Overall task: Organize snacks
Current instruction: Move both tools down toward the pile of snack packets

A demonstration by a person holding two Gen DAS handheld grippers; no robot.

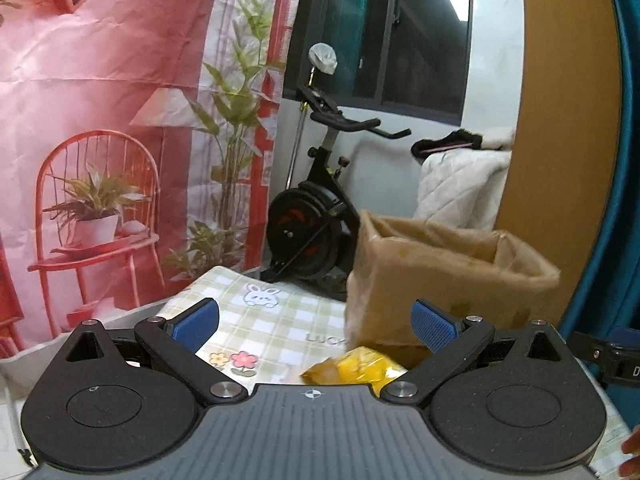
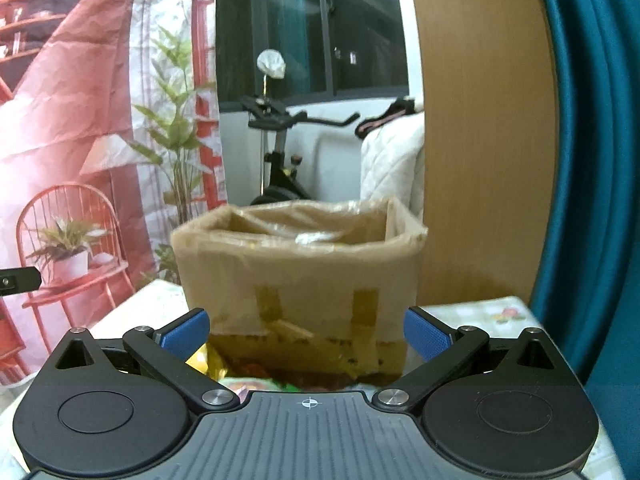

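An open brown cardboard box [image 1: 436, 276] stands on a checked tablecloth [image 1: 264, 320]; in the right wrist view the box [image 2: 304, 272] is straight ahead and something pale lies inside it. A yellow snack packet [image 1: 356, 368] lies on the cloth in front of the box, below my left gripper [image 1: 316, 326], which is open and empty. My right gripper [image 2: 306, 334] is open and empty, facing the box's taped front. Yellow and green packets [image 2: 212, 364] show just under its left finger.
A red printed backdrop [image 1: 100, 140] hangs on the left. An exercise bike [image 1: 316, 216] stands behind the table. A wooden panel [image 1: 560, 120] and a teal curtain [image 2: 592, 160] are on the right. The other gripper's edge [image 1: 608, 352] shows at the right.
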